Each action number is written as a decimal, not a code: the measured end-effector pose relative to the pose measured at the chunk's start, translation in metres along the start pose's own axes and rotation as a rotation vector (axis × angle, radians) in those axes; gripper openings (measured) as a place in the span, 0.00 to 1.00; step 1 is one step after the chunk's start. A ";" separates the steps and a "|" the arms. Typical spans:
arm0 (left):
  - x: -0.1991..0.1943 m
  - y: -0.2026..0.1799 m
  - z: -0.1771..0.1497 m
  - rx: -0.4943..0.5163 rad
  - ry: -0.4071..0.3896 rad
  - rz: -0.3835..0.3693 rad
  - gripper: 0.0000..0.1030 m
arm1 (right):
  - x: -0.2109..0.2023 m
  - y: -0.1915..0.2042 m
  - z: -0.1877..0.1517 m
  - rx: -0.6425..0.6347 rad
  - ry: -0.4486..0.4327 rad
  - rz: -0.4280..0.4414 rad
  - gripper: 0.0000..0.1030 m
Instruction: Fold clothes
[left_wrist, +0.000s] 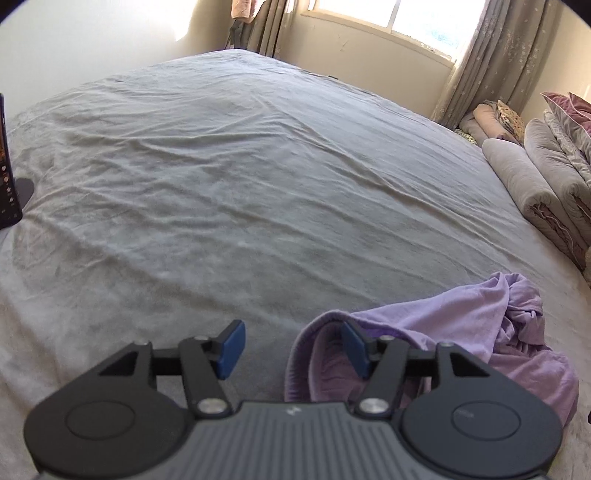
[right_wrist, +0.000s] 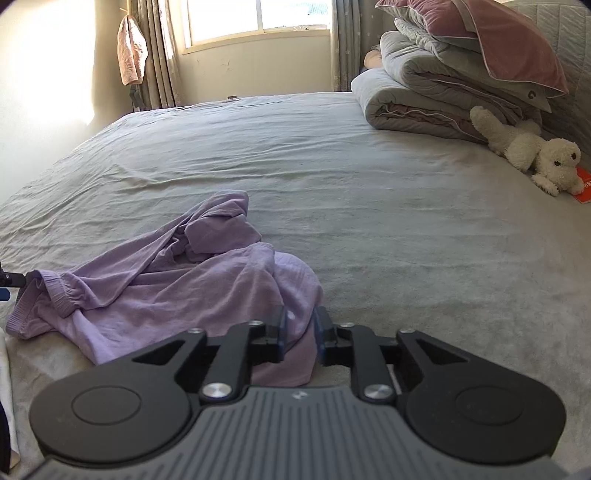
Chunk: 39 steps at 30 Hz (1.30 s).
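On top of the big bed with the wrinkled grey sheet (left_wrist: 240, 166), near its close edge, lies a soft purple cloth garment (right_wrist: 177, 288), all crumpled in a heap and not folded. Left gripper (left_wrist: 293, 349) with black arms and blue pads: jaws wide apart, the stretchy waistband of the purple garment looped over the right-hand pad (left_wrist: 354, 349), the other pad bare over the sheet. Right gripper (right_wrist: 300, 334), same kind: jaws partly apart, a fold of the purple cloth between the pads, cannot tell if the pads press on it. Far off by the wall, a stack of rolled grey and pink quilts (right_wrist: 443, 85), with a fluffy white toy dog (right_wrist: 535, 155) lying against it. Behind the bed, a bright window (right_wrist: 258, 18) with long curtains. No boxes, baskets or other holders to see.
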<state>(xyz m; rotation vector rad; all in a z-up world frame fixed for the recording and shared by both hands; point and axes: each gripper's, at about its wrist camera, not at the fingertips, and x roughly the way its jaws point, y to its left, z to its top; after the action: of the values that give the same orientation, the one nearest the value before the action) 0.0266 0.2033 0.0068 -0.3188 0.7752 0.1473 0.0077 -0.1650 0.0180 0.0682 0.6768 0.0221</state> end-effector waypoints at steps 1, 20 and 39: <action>0.001 -0.002 0.000 0.011 0.001 -0.013 0.64 | 0.002 0.002 0.001 0.001 0.002 0.000 0.52; 0.002 0.004 -0.025 0.008 0.171 -0.118 0.60 | 0.022 0.043 -0.020 -0.135 0.113 0.106 0.54; -0.007 0.012 -0.026 0.010 0.170 -0.121 0.12 | 0.016 0.091 -0.046 -0.526 0.106 0.324 0.54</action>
<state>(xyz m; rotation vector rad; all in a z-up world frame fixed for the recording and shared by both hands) 0.0015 0.2056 -0.0083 -0.3713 0.9216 0.0021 -0.0089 -0.0706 -0.0210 -0.3320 0.7419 0.5161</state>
